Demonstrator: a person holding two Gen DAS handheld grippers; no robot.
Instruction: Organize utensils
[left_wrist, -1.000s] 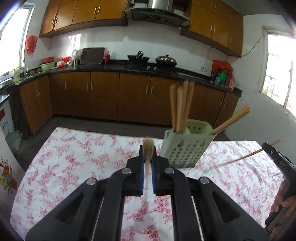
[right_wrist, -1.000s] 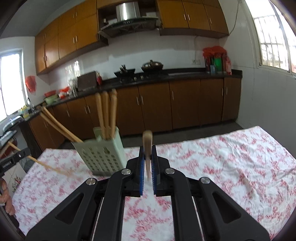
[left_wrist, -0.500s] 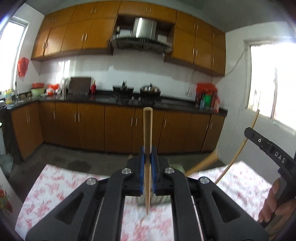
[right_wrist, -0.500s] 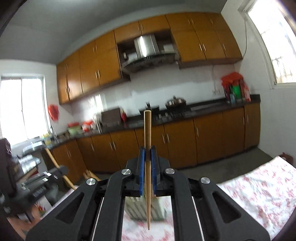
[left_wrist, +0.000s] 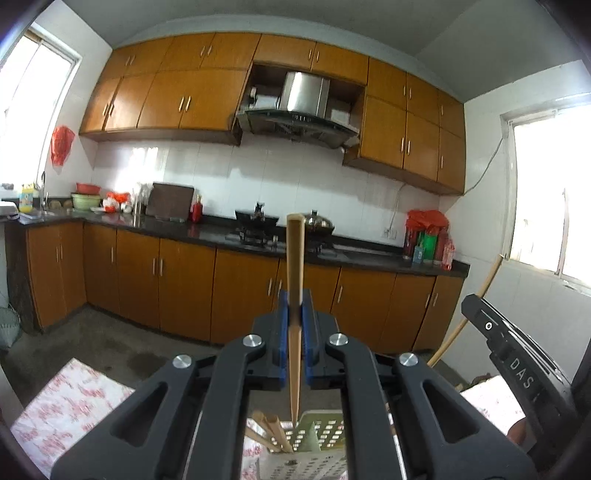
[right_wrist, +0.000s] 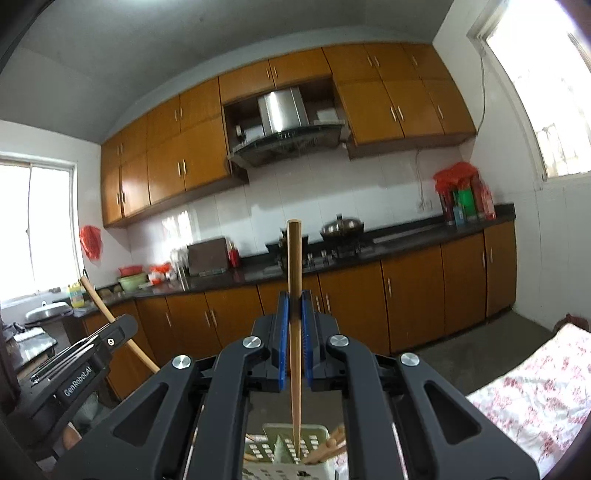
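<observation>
The left gripper (left_wrist: 295, 321) is clamped on a single wooden chopstick (left_wrist: 295, 295), its blue pads (left_wrist: 282, 332) pressed flat against the stick at mid-length. The stick stands nearly upright from 6 o'clock to 12 o'clock, thin end down (the thick, square-cut top rises well above the jaws). Its tip hangs over the pale green perforated utensil basket (left_wrist: 325, 432), seen between the gripper's black arms at 6 o'clock; whether the tip touches the basket cannot be told. Other chopsticks (left_wrist: 273, 430) already lean inside the basket, toward its 9 o'clock side.

The right gripper (right_wrist: 294, 321) grips its own chopstick (right_wrist: 294, 295) in the same fashion, upright, the narrow point reaching down into the mouth of the same green basket (right_wrist: 284, 446). More sticks (right_wrist: 328, 446) lie tilted in it at 4 o'clock of that point.

Each gripper shows in the other's view: the right one at 4 o'clock from the left camera, the left one at 8 o'clock from the right camera, each with its stick slanting up.

Around the basket lies a white tablecloth with a red floral print (right_wrist: 535, 398). Beyond the table is bare grey floor (left_wrist: 103, 343), then brown base cabinets (left_wrist: 184, 288) under a dark counter (left_wrist: 166, 227) carrying a wok (left_wrist: 256, 219) and a lidded pot (left_wrist: 319, 220). Above hang the range hood (left_wrist: 299, 114) and wall cabinets (left_wrist: 166, 96).
</observation>
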